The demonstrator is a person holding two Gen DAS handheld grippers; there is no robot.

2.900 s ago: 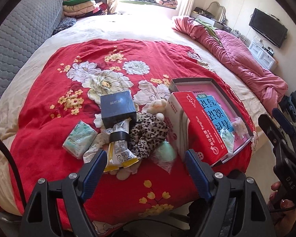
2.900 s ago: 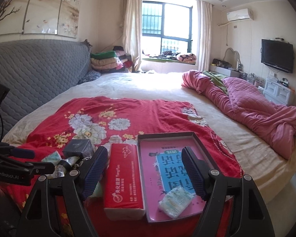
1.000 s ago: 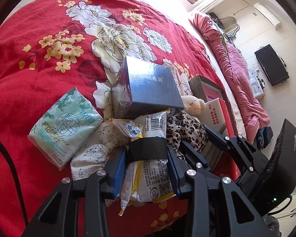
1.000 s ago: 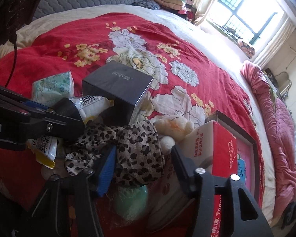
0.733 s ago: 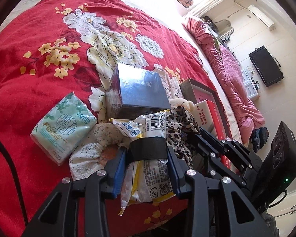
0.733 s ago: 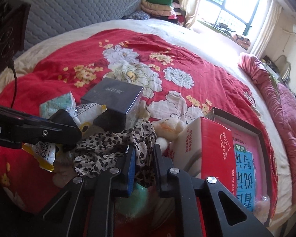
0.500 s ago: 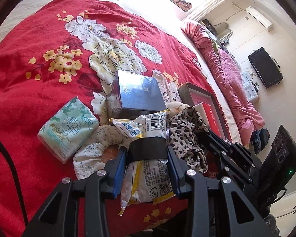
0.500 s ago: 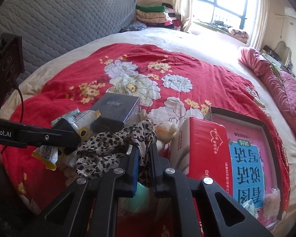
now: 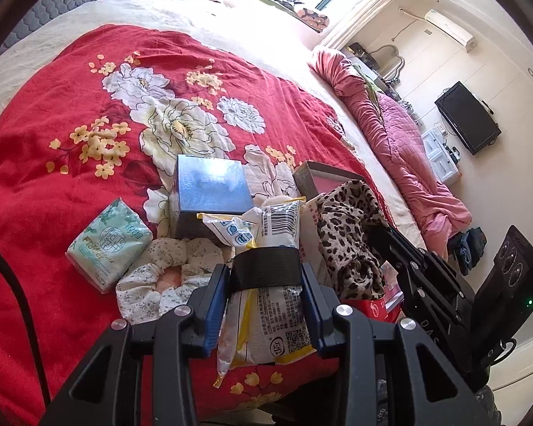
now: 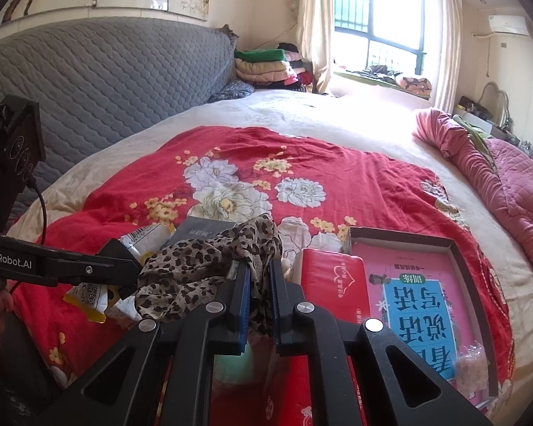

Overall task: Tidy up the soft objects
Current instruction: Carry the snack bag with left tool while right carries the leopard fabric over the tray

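Note:
My left gripper [image 9: 264, 269] is shut on a white and yellow snack packet [image 9: 266, 294] with a black band, lifted above the red floral bedspread [image 9: 71, 113]. My right gripper [image 10: 258, 277] is shut on a leopard-print cloth [image 10: 202, 269], which hangs over its fingers; the same cloth [image 9: 351, 245] shows at the right of the left wrist view. Below lie a floral scrunchie [image 9: 160, 277], a green tissue pack [image 9: 108, 245] and a dark box [image 9: 209, 188]. A red tissue pack [image 10: 332, 287] stands beside the open box tray [image 10: 455, 248].
The tray holds a pink and blue book [image 10: 419, 305] and a small clear packet [image 10: 474, 365]. A green soft item [image 10: 234, 365] lies under the right gripper. A pink quilt [image 10: 504, 184] is bunched at the right, folded bedding [image 10: 263, 67] by the grey headboard [image 10: 106, 81].
The right gripper's jaws closed on the leopard cloth and lifted it off the pile. The left gripper rose with the snack packet still clamped in it.

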